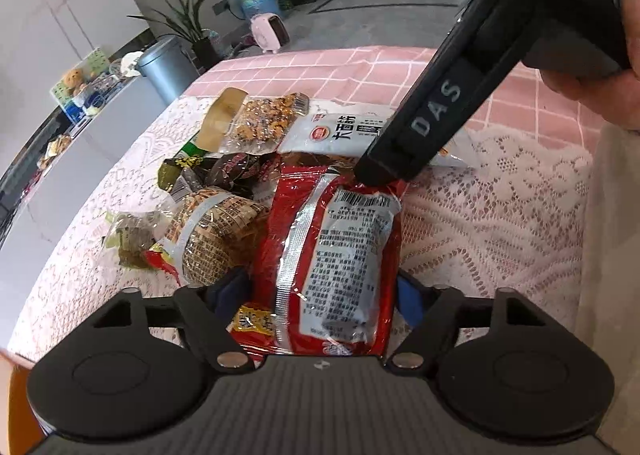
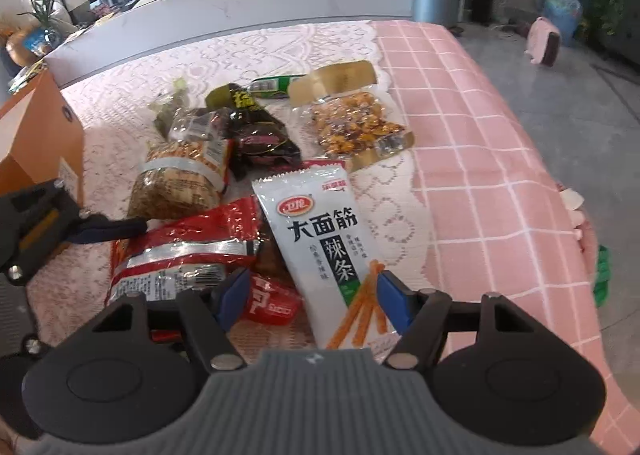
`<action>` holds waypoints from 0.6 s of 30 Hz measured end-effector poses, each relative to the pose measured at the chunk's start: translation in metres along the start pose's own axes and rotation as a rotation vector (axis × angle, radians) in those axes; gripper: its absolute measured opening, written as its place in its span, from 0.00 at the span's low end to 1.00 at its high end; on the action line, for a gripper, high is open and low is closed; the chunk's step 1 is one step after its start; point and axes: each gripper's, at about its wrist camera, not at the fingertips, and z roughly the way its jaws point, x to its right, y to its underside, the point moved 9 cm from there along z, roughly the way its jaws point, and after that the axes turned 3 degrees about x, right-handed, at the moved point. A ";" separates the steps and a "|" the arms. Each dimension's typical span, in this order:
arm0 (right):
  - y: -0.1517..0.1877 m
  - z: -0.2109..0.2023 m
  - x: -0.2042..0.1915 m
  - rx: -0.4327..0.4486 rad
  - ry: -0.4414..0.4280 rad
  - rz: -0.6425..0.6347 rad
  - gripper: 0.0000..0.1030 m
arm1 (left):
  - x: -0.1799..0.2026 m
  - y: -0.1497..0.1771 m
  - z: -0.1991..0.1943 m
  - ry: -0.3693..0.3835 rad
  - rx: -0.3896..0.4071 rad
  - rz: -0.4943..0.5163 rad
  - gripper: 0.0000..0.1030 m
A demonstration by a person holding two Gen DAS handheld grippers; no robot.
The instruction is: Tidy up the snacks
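A red foil snack packet (image 1: 340, 255) lies label-down between the wide blue pads of my left gripper (image 1: 320, 295). The pads flank its sides and I see no squeeze. A finger (image 2: 116, 229) of that gripper shows beside the same red packet (image 2: 180, 251) in the right wrist view. My right gripper (image 2: 314, 297) stands open over the near end of a white spicy-strip packet (image 2: 320, 239). Its right pad is at the packet's edge, and a small red sachet (image 2: 272, 305) lies by the left pad. In the left wrist view its black body (image 1: 420, 127) reaches down from the upper right.
More snacks lie on the lace cloth (image 2: 132, 95): a brown packet (image 2: 180, 179), a dark maroon packet (image 2: 260, 139), a clear nut packet (image 2: 352, 127) and a green packet (image 2: 276, 85). An orange box (image 2: 36, 135) stands at the left. The pink checked cloth (image 2: 480, 135) runs to the table's right edge.
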 end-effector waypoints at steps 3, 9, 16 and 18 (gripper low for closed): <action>-0.001 -0.010 0.003 0.034 -0.008 0.006 0.65 | -0.002 0.001 -0.005 0.004 0.015 -0.078 0.75; -0.008 -0.026 -0.001 0.131 -0.027 -0.020 0.64 | -0.008 -0.003 -0.025 -0.008 0.038 -0.209 0.69; -0.013 -0.039 0.004 0.209 -0.103 0.052 0.67 | -0.020 -0.008 -0.051 -0.024 0.054 -0.346 0.66; -0.015 -0.045 0.006 0.240 -0.099 0.062 0.66 | -0.026 -0.005 -0.052 -0.073 0.028 -0.350 0.65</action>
